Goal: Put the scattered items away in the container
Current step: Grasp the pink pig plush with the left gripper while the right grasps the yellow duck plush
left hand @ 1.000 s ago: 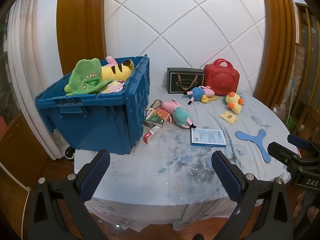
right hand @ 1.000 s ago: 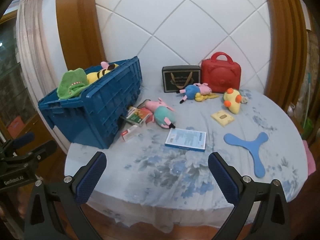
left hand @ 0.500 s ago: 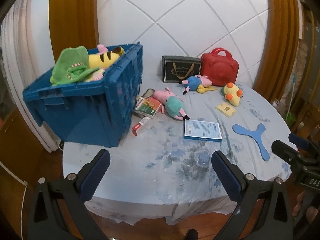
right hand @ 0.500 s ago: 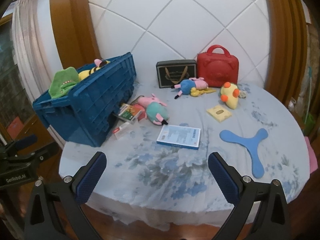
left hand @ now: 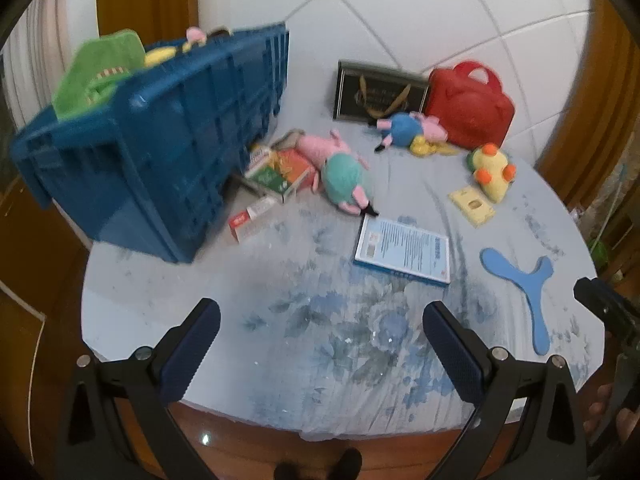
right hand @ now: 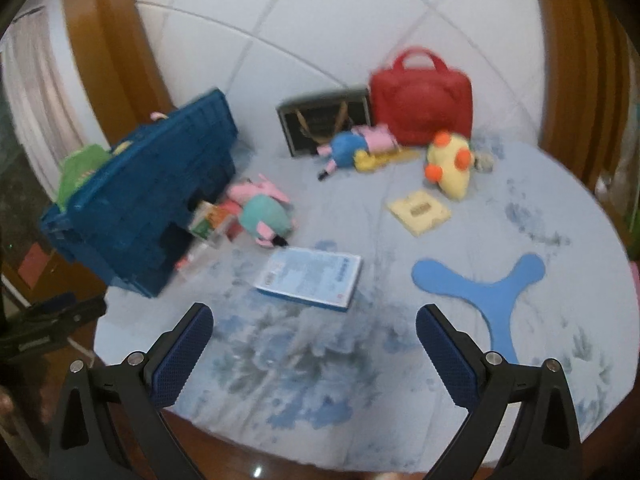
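Note:
A blue crate [left hand: 160, 160] [right hand: 148, 208] stands at the table's left, with a green plush [left hand: 100, 68] and other toys inside. Scattered on the cloth are a teal-and-pink pig plush [left hand: 344, 176] [right hand: 264, 212], a blue pig plush [left hand: 404, 128] [right hand: 352, 146], a yellow plush [left hand: 492, 172] [right hand: 448, 164], a blue booklet [left hand: 404, 250] [right hand: 312, 276], a yellow card [left hand: 472, 206] [right hand: 418, 212], a blue boomerang [left hand: 524, 284] [right hand: 484, 292] and small boxes [left hand: 280, 168]. My left gripper [left hand: 320, 352] and right gripper [right hand: 314, 356] are open and empty above the table's near edge.
A red bag [left hand: 468, 108] [right hand: 420, 100] and a black gift bag [left hand: 376, 92] [right hand: 324, 120] stand at the back against the white wall. The round table [left hand: 304, 320] has a floral cloth; wooden floor lies below its near edge.
Both grippers have moved forward and higher over the table, so the items look closer. Both stay open. Nothing on the table has moved.

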The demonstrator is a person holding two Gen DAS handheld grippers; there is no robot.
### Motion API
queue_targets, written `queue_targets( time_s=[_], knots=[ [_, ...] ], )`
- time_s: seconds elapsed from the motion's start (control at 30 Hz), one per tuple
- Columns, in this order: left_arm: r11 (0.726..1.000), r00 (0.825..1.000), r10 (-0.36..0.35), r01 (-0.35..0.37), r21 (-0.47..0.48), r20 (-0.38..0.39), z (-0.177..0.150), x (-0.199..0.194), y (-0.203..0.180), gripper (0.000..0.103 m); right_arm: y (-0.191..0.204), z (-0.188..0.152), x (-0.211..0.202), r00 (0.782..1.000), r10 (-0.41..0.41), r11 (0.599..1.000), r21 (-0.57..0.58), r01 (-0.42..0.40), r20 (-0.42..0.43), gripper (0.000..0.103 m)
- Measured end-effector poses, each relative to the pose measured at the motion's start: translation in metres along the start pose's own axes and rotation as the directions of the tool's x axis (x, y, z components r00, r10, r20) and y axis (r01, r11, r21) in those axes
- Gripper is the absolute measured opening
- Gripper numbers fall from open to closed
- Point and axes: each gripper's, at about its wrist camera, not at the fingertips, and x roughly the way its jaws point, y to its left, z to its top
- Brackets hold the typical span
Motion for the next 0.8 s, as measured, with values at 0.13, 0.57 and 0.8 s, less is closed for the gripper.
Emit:
queue_targets(
  time_s=[0.13,0.57,0.8],
  knots=[
    [0.999,0.998,0.04,-0.041,-0.012,-0.048,0.007,0.027,-0.005,0.103,-0.02,0.004,0.035,0.997,0.009,1.0,0.017,-0.008,-0.074,0.103],
    [1.0,0.986,0.01,-0.009,0.007,-0.166,0.097,0.147,-0.032,0.103,-0.058,0.071,0.125,0.983,-0.107,0.993,0.041,0.114,-0.147,0.103],
    [0.998,0.981,0.049,-0.056,-0.032,-0.188,0.151,0.207,-0.044,0.103,-0.107,0.112,0.157,0.967,-0.186,0.976,0.083,0.202,-0.173,0.103]
  ],
)
